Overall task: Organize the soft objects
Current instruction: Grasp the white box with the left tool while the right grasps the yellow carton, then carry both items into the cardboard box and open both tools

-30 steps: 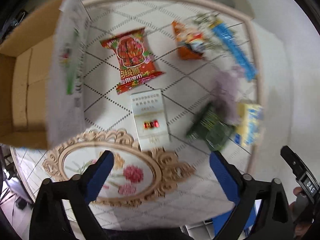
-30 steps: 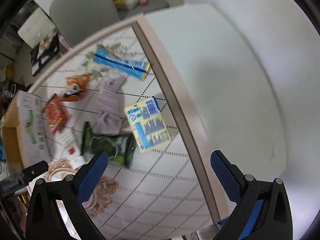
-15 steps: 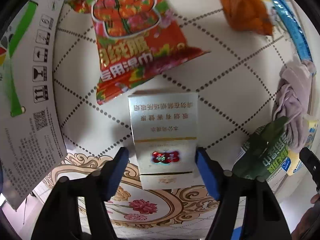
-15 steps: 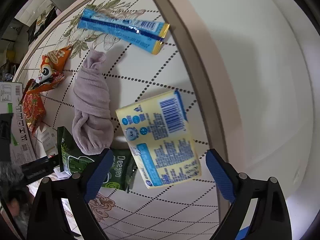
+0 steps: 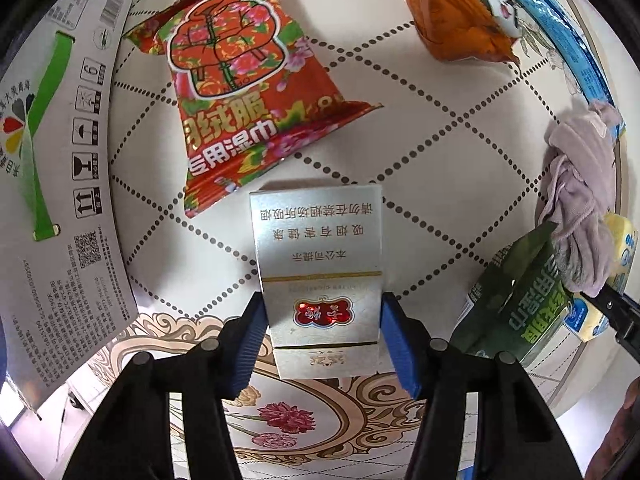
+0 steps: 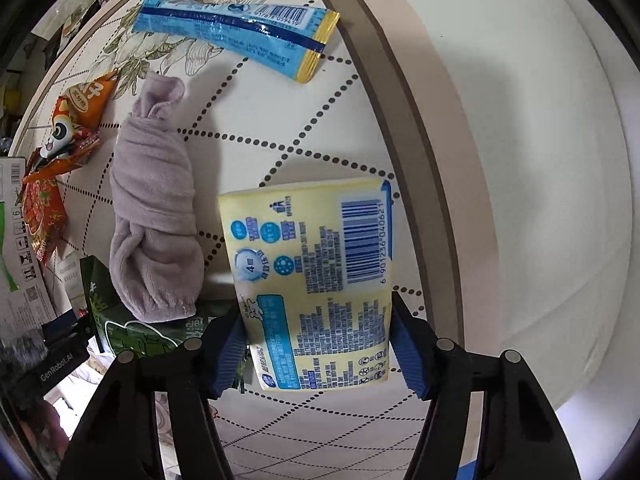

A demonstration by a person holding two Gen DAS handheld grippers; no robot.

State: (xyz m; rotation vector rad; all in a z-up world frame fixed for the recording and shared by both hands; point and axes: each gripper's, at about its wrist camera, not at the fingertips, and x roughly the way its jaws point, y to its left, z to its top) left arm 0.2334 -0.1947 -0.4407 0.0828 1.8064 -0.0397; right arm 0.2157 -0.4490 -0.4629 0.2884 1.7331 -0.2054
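A: What is seen at the left gripper?

B: A silver rectangular cigarette box with a red emblem is bracketed by its blue jaws, which are pressed against the box's two long sides. The box lies flat on the cream worktop with dotted diamond lines. Just beyond the box a red floral wet-wipe packet is laid, and an orange panda-print snack bag is seen further off to the right.

A: And the right gripper?

B: A pale yellow soft tissue pack with blue print and a barcode is grasped at its lower half; both blue jaws are closed onto its sides. The pack is placed near the worktop's beige rim.

A: What is lying beside it?

B: A rolled lilac sock is set just to its left, its lower end resting on a dark green wet-wipe packet. A long blue sachet with a yellow end is placed beyond. A white cardboard box flap with a green stripe is seen at the left.
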